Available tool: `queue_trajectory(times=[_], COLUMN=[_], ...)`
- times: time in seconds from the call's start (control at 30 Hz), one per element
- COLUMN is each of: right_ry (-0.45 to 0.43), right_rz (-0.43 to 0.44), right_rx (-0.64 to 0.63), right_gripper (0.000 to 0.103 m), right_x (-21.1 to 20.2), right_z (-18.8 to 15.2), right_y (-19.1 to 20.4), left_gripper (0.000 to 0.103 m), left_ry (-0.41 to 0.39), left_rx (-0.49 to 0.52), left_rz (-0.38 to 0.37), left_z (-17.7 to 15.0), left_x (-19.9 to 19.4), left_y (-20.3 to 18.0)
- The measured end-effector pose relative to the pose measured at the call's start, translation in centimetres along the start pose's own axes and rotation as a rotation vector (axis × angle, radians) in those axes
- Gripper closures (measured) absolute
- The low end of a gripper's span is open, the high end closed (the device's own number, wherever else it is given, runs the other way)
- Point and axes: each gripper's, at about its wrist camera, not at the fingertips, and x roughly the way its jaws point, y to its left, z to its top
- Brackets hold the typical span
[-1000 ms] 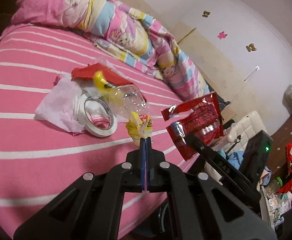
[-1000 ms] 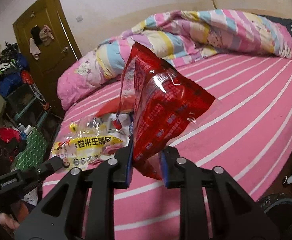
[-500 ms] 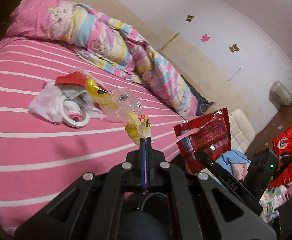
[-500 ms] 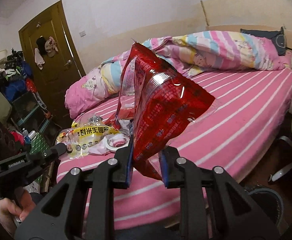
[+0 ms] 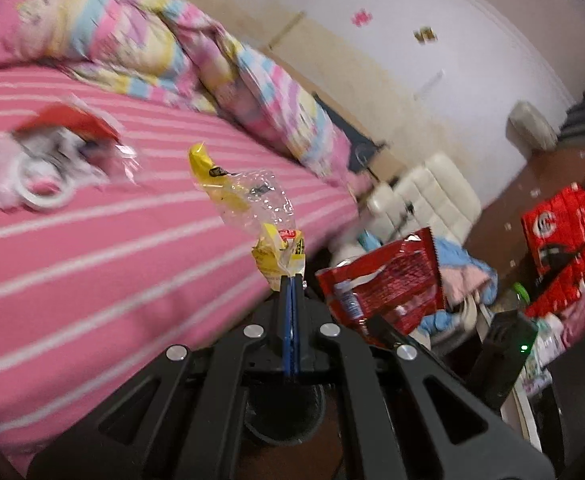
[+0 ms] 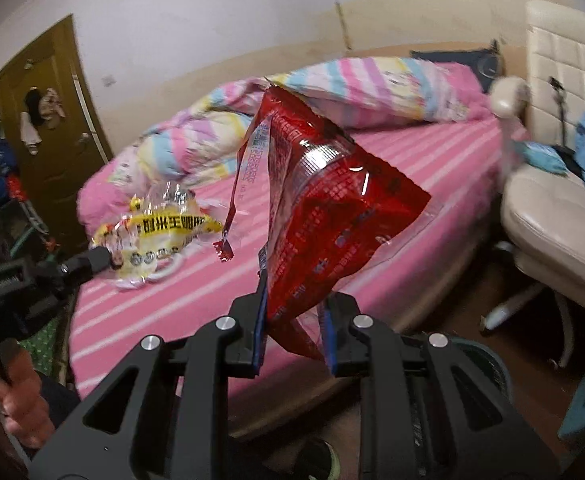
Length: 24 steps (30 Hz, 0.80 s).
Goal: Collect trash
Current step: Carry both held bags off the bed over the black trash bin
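Fingers of the left gripper [image 5: 291, 280] pinch shut on a clear-and-yellow wrapper [image 5: 248, 200], held up at frame centre above the pink striped bed [image 5: 92, 264]. The right gripper [image 6: 294, 300] clamps a red snack bag [image 6: 324, 208], which rises through the middle of its view. At the left wrist view's upper left, a tape roll [image 5: 42, 184] lies on the bed among blurred scraps, apparently tissue and red packaging.
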Motion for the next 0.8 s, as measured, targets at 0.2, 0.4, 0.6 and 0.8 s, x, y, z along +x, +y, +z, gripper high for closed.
queue_trajectory(times=[0.2, 0.4, 0.6, 0.8], right_ry=[0.078, 0.186, 0.308, 0.418], right_rz=[-0.113, -0.213, -0.272, -0.305], right_rx=[0.065, 0.12, 0.188, 0.22], right_gripper=[0.08, 0.08, 0.08, 0.08], right_x=[0.8, 2.7, 5.3, 8.1], right_z=[-3.6, -7.5, -11.6, -14.7], right_y=[-6.4, -12.1, -16.5, -19.1], left_gripper=[0.103, 0.103, 0.103, 0.103], left_ry=[0.171, 0.36, 0.583, 0.748], left_rx=[0.043, 0.091, 0.123, 0.187], left_rz=[-0.05, -0.066, -0.034, -0.009], left_z=[-3.4, -6.8, -11.2, -15.4], left_x=[6.9, 14.5, 22.9, 27.9], left_y=[-2.8, -4.3, -4.0, -3.6])
